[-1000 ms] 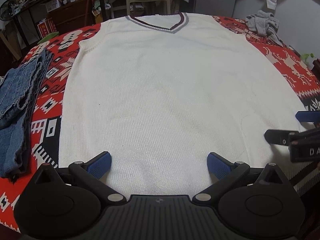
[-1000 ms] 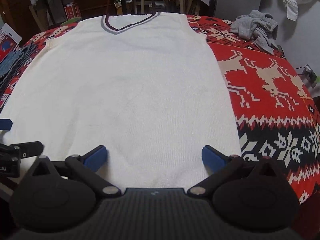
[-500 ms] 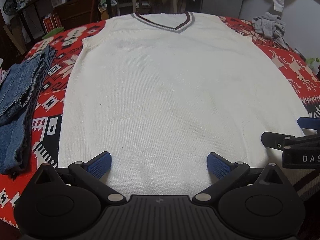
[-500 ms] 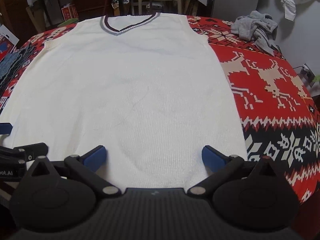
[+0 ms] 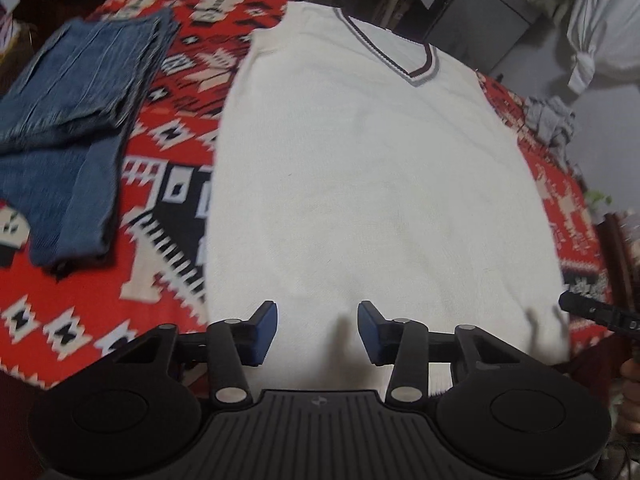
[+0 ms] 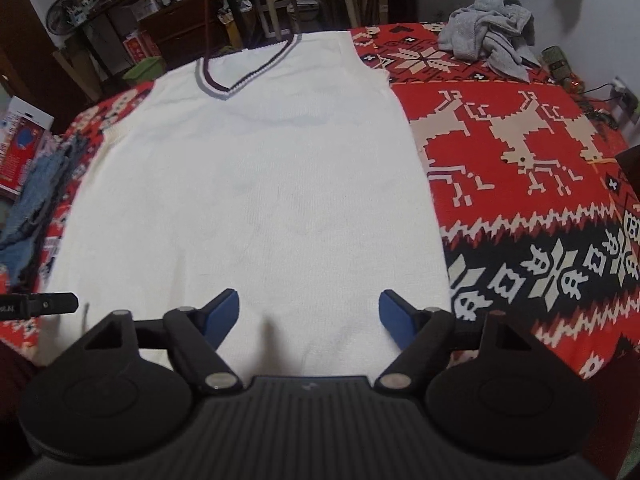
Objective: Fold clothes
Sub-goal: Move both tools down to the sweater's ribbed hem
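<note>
The white knit vest [image 5: 372, 184] is laid flat and unfolded on the red patterned counter [image 6: 520, 184], neckline at the far end and hem at the near edge — no fold is seen in it yet, while the jeans [image 5: 68, 120] at the left appear to be folded already and a grey garment [image 6: 488, 44] is left crumpled at the far right. The left gripper [image 5: 317, 330] and right gripper [image 6: 309, 318] are held over the hem, their fingers having just been closing — a gap is shown between each pair, nothing pinched. All of the vest's folding is judged to remain.
</note>
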`<state>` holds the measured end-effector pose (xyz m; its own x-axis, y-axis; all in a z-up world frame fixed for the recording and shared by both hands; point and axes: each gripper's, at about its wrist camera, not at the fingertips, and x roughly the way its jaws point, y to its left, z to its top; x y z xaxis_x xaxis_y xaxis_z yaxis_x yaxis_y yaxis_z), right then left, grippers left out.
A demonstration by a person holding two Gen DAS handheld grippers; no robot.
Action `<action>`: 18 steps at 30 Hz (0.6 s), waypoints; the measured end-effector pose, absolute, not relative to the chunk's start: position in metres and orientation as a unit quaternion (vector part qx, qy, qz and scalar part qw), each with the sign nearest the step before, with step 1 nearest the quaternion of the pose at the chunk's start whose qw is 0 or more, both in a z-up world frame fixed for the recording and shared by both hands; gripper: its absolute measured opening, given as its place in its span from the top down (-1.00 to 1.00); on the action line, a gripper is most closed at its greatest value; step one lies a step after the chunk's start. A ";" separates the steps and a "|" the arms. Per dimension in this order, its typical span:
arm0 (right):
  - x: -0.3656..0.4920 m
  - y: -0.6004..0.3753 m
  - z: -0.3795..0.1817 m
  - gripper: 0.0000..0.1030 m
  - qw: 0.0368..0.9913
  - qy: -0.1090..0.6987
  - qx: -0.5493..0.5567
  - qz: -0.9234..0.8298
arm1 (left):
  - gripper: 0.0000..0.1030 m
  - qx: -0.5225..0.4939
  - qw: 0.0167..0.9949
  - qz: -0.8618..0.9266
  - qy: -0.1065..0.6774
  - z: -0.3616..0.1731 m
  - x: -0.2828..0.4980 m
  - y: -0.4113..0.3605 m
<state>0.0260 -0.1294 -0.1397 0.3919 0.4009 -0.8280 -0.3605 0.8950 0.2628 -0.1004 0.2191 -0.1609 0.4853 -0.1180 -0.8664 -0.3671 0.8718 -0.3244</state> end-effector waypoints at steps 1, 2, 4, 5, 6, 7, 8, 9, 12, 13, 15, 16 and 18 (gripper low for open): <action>0.026 -0.137 -0.138 -0.35 0.828 0.509 0.030 0.232 | 0.17 -0.256 0.824 0.068 0.500 -0.160 -0.107 0.226; 0.027 -0.145 -0.139 -0.26 0.822 0.518 0.040 0.231 | 0.17 -0.265 0.823 0.060 0.499 -0.159 -0.114 0.232; 0.028 -0.161 -0.144 -0.11 0.811 0.537 0.058 0.227 | 0.17 -0.272 0.823 0.051 0.495 -0.158 -0.128 0.239; 0.028 -0.169 -0.148 -0.02 0.806 0.544 0.068 0.223 | 0.17 -0.275 0.824 0.047 0.494 -0.157 -0.134 0.242; 0.028 -0.178 -0.151 0.01 0.802 0.550 0.079 0.218 | 0.17 -0.280 0.822 0.046 0.494 -0.158 -0.139 0.246; 0.028 -0.186 -0.155 0.05 0.798 0.557 0.089 0.213 | 0.17 -0.284 0.820 0.045 0.494 -0.160 -0.144 0.250; 0.027 -0.193 -0.159 0.06 0.794 0.562 0.099 0.207 | 0.17 -0.290 0.817 0.044 0.496 -0.163 -0.148 0.254; 0.026 -0.200 -0.164 0.06 0.790 0.568 0.110 0.202 | 0.23 -0.297 0.813 0.042 0.500 -0.167 -0.152 0.258; 0.021 -0.216 -0.174 0.06 0.778 0.582 0.136 0.195 | 0.38 -0.309 0.805 0.037 0.505 -0.181 -0.163 0.263; 0.019 -0.218 -0.176 0.06 0.774 0.586 0.139 0.196 | 0.46 -0.311 0.805 0.037 0.504 -0.185 -0.166 0.265; 0.016 -0.221 -0.181 0.06 0.768 0.592 0.141 0.197 | 0.52 -0.314 0.808 0.037 0.497 -0.186 -0.172 0.267; 0.015 -0.221 -0.183 0.06 0.766 0.595 0.140 0.196 | 0.52 -0.316 0.809 0.034 0.495 -0.186 -0.173 0.268; 0.014 -0.223 -0.189 0.06 0.763 0.600 0.142 0.195 | 0.52 -0.322 0.804 0.023 0.500 -0.187 -0.175 0.267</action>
<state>0.0138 -0.2230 -0.1890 0.2031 0.4682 -0.8600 -0.1278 0.8834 0.4508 -0.1746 0.2671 -0.1870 0.4985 -0.2846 -0.8188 -0.3595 0.7917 -0.4940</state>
